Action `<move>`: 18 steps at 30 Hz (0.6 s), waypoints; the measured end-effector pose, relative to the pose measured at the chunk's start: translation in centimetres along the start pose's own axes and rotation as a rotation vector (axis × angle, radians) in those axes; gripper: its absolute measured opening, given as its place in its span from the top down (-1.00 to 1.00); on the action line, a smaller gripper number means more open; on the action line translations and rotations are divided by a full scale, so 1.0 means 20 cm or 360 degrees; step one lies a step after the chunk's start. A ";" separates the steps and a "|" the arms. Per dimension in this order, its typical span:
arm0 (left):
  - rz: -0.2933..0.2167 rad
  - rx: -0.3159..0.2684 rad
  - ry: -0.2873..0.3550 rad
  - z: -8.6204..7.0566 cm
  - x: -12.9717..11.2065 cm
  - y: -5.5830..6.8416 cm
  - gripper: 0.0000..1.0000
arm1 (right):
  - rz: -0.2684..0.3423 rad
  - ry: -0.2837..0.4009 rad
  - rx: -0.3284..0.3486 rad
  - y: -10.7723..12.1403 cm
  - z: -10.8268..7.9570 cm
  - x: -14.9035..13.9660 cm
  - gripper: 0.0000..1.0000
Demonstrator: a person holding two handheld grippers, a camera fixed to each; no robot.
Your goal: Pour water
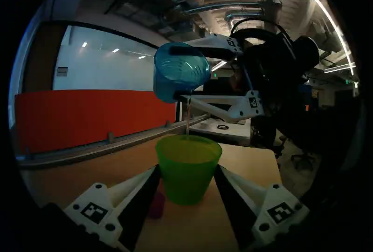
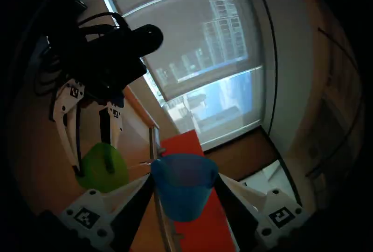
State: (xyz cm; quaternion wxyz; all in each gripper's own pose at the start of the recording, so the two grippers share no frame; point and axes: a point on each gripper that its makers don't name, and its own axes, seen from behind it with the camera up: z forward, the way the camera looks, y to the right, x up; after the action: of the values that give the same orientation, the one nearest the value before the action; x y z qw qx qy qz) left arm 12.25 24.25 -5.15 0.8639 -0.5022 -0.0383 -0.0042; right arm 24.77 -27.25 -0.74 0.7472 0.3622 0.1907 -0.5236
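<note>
The green cup [image 1: 189, 177] is clamped between the fingers of the left gripper [image 1: 187, 172] and appears to be rested on the table [image 1: 245, 159]. The blue cup [image 1: 179, 71] is gripped by the right gripper [image 2: 184, 184] and tilted just above it, and a thin stream [image 1: 187, 119] is dropped inside the rim. If the tilt is steepened or the blue cup is shifted sideways, water could be spilled onto the table.

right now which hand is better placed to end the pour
Right. The right gripper holds the tilted blue cup above the green cup, with a thin stream falling in. The left gripper is busy gripping the green cup.
</note>
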 end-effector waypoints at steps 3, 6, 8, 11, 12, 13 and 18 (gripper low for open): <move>0.0003 0.0000 0.0000 0.00 0.00 0.00 -0.63 | -0.0027 0.0000 -0.0006 0.00 0.00 0.00 -0.79; 0.0005 -0.0001 0.0000 0.00 0.01 0.00 -0.63 | -0.0054 -0.0008 -0.0007 0.00 0.01 -0.01 -0.80; 0.0005 -0.0003 0.0000 0.00 0.01 0.01 -0.63 | -0.0069 -0.0013 -0.0009 0.00 0.01 -0.01 -0.80; 0.0005 -0.0005 -0.0001 -0.01 0.01 0.01 -0.62 | -0.0085 -0.0016 -0.0013 0.01 0.01 -0.02 -0.79; 0.0006 -0.0005 -0.0002 -0.01 0.01 0.01 -0.63 | -0.0088 -0.0016 -0.0014 0.01 0.01 -0.02 -0.79; 0.0007 -0.0005 -0.0003 -0.01 0.01 0.01 -0.63 | -0.0091 -0.0015 -0.0015 0.01 0.01 -0.02 -0.79; 0.0003 -0.0005 -0.0001 -0.01 0.01 0.01 -0.62 | -0.0106 -0.0010 -0.0023 0.01 0.01 -0.01 -0.79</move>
State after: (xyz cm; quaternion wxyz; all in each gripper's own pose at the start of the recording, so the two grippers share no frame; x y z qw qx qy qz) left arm 12.48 24.21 -5.41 0.8632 -0.5035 -0.0381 -0.0032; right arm 24.88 -27.20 -0.32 0.7325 0.3487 0.2041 -0.5480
